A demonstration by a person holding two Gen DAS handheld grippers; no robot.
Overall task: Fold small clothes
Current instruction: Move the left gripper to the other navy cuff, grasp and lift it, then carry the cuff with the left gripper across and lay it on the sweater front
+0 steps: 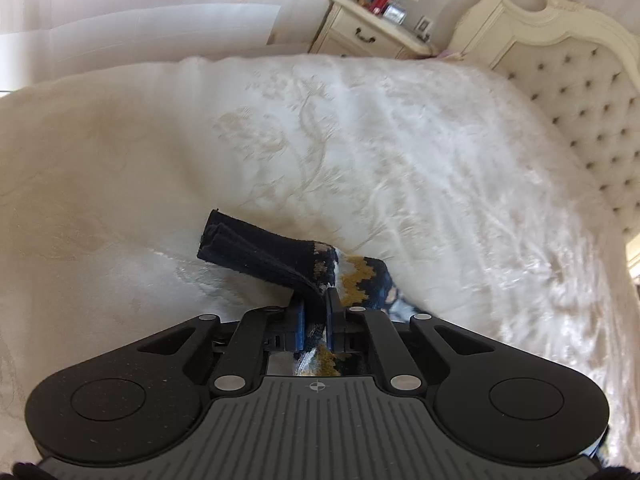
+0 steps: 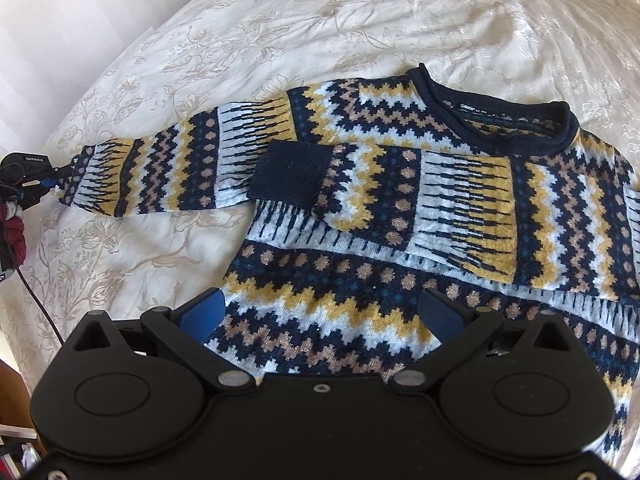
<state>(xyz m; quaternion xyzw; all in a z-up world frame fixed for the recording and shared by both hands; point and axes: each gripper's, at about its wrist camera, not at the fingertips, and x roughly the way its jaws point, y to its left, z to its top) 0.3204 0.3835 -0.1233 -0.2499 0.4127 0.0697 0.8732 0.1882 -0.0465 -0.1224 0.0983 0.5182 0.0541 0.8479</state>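
Bright daylight, both views. Left wrist: bedspread (image 1: pixel 400 152) overexposed and motion-smeared toward the right, glare patches, dark shadow under the cuff (image 1: pixel 240 240). Right wrist: sharp, even light, sweater (image 2: pixel 400 200) crisp. Heavy fisheye bending, black corners.

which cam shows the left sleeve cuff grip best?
Left wrist view. The left claw is shut on the sleeve, with the navy cuff sticking out past its fingers. The right wrist view shows that claw only small at the frame edge, at the sleeve end.
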